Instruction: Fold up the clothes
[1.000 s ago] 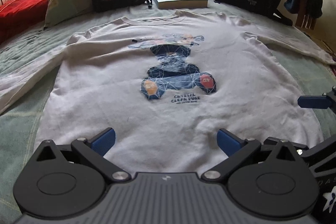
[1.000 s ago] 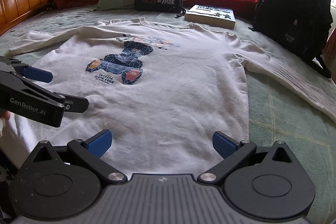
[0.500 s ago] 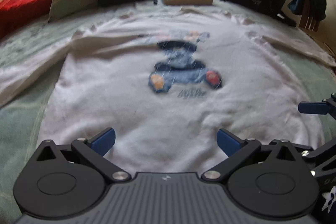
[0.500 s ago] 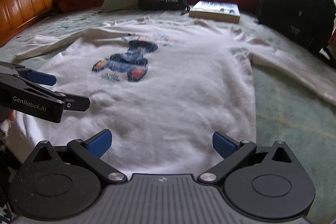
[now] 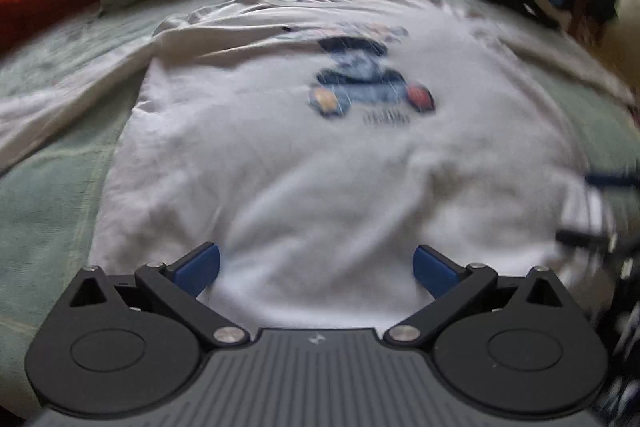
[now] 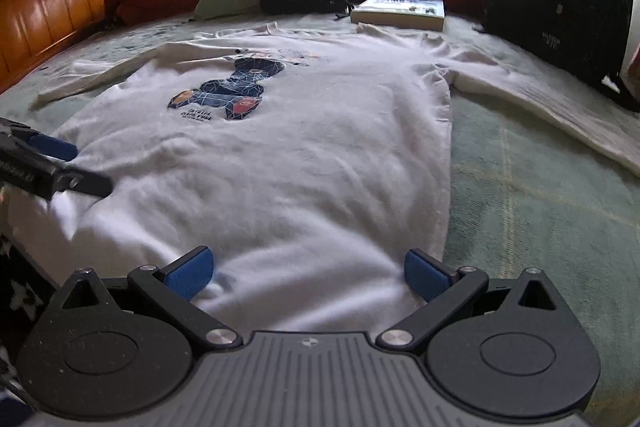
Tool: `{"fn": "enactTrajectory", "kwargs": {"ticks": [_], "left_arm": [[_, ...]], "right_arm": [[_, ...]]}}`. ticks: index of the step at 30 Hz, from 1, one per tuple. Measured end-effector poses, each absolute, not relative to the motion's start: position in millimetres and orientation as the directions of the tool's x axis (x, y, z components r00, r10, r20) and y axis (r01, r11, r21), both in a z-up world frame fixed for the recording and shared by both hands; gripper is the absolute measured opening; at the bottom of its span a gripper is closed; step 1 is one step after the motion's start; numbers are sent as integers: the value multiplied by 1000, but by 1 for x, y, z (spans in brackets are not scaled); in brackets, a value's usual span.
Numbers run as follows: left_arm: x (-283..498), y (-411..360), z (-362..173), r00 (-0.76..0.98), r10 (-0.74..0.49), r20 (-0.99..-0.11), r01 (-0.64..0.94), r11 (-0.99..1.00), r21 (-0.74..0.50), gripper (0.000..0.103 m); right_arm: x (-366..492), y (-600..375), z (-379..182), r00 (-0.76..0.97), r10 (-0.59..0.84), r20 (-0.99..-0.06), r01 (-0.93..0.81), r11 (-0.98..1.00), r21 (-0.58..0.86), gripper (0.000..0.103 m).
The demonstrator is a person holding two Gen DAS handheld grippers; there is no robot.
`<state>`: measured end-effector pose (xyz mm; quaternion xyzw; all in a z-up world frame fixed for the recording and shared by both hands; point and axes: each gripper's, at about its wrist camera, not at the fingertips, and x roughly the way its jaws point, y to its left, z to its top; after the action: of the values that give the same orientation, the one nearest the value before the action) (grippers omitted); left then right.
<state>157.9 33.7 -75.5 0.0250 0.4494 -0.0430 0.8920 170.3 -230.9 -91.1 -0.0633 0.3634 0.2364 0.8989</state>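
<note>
While the shirt [image 6: 280, 155] lies flat and unfolded at frame centre, sleeves spread, left gripper [image 5: 316, 267] and right gripper [image 6: 306, 273] gape wide, empty, at its hem: folding unstarted.

White sweatshirt [image 6: 280, 155] flat on green bedspread [image 6: 520, 195], right gripper [image 6: 306, 273] jaws wide over its hem.

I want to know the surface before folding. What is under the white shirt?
The white shirt lies flat on a green bedcover, which shows around its body and sleeves. The part directly beneath the shirt is covered, so anything there cannot be seen.
</note>
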Motion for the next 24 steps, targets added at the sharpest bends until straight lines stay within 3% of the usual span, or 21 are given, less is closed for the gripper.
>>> {"fn": "enactTrajectory", "kwargs": {"ticks": [8,12,16,21,24], "left_arm": [[139,46,-54,636,-17,-772,74,996,39,102],[134,51,-68,578,8,-816,41,998,39,102],[113,60,-72,564,-29,-825,25,1000,-18,102],[108,54,-61,593,-26,-805,66,998,16,102],[116,57,-69,559,-68,-827,57,997,-43,102]], "right_arm": [[155,-208,-71,616,453,-644,-565,824,40,103],[152,-190,-88,595,417,-687,-588,809,-18,103],[145,-208,-97,597,443,-669,-578,816,25,103],[146,-208,-89,593,439,-676,-564,825,41,103],[148,-203,-86,597,430,-677,-556,830,37,103]]}}
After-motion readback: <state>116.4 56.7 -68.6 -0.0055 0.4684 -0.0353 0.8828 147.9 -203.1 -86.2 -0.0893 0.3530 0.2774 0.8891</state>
